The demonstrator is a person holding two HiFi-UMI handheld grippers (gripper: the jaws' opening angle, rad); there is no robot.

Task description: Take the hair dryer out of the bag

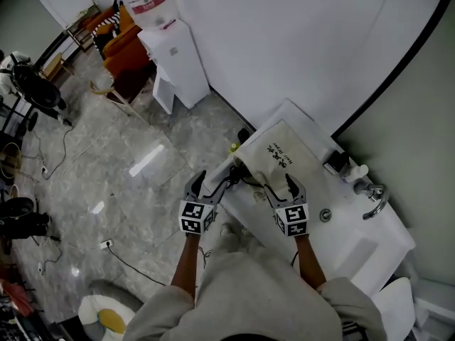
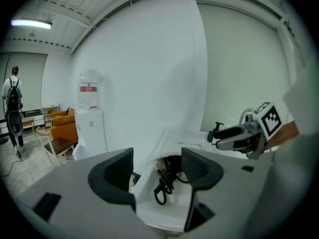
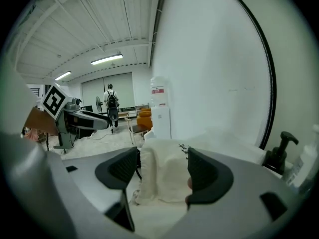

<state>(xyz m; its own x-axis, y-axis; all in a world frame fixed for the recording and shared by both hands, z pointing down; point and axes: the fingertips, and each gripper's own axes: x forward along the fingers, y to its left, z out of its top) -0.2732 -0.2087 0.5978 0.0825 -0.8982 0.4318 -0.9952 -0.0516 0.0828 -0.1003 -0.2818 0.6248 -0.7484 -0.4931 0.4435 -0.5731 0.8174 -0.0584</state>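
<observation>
a water cooler (image 1: 174, 59) is standing by the wall at far left, well apart from the work area. the person is standing at a white counter (image 1: 355, 251) and holding both grippers out over its near edge.

the left gripper (image 1: 207, 183) is pointing at the open end of the bag (image 1: 277, 148). its claw is released: in the left gripper view the two jaws are standing apart, and the bag mouth is sitting in the gap between them without either jaw pressing on it.

the bag, a cream cloth one with dark print, is lying flat on the counter between the grippers and the wall, mouth facing the person. the dryer (image 2: 171, 165) is sitting inside the bag; only a dark part is showing in the mouth. its black cord (image 2: 163, 179) is hanging out of the mouth in a loop onto the counter edge.

the right gripper (image 1: 281, 187) is pointing at the bag from the right of the mouth. its claw is also released: in the right gripper view the jaws are standing apart with a raised fold of bag cloth between them, the cloth lying close against the right jaw.

further right, a pump bottle (image 1: 338, 163) is standing near the wall, and a tap (image 1: 375, 197) is arching over the sink.
</observation>
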